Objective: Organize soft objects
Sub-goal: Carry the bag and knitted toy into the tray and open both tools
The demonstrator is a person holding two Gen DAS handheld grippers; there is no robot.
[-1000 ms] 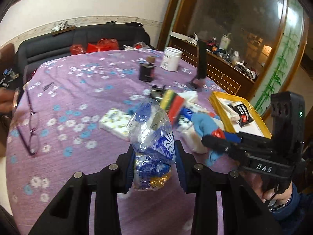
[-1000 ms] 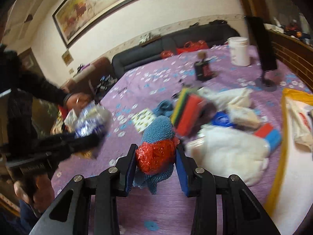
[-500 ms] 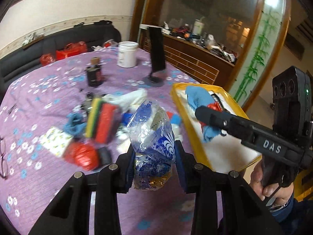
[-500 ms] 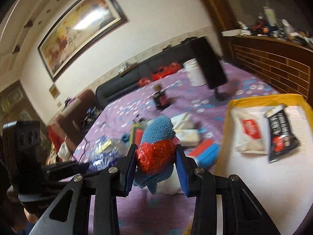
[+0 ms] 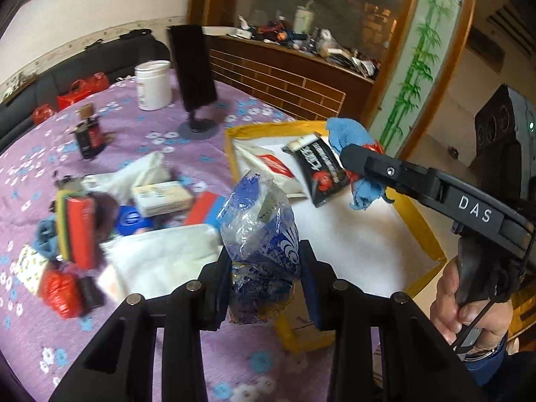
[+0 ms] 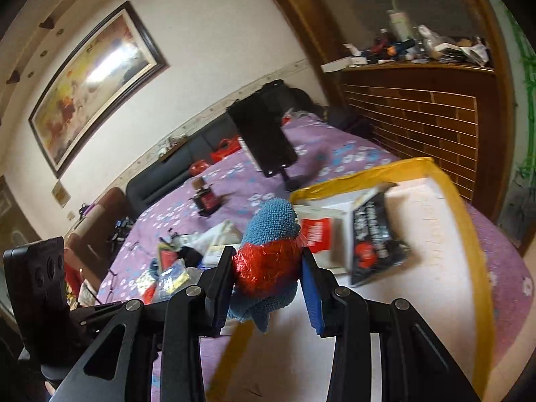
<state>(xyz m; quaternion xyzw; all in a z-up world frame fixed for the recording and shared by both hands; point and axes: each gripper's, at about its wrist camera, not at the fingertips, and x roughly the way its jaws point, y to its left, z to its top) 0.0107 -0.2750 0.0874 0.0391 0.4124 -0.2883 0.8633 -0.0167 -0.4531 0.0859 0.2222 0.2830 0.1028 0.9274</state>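
Both jaw pairs are clamping loads: the left gripper [image 5: 264,268] is squeezing a blue-printed plastic bag [image 5: 259,221], the right gripper [image 6: 268,268], lettered "DAS", a blue cloth [image 6: 273,221] with red foil, above the yellow-rimmed tray [image 6: 465,221].

Nubby blue cloth [image 6: 273,217], crinkly red foil [image 6: 268,268], glossy clear plastic bag [image 5: 261,224]

Cream wall [image 6: 207,33], framed painting [image 6: 93,80], black sofa [image 6: 181,167], wooden cabinet [image 6: 418,120].
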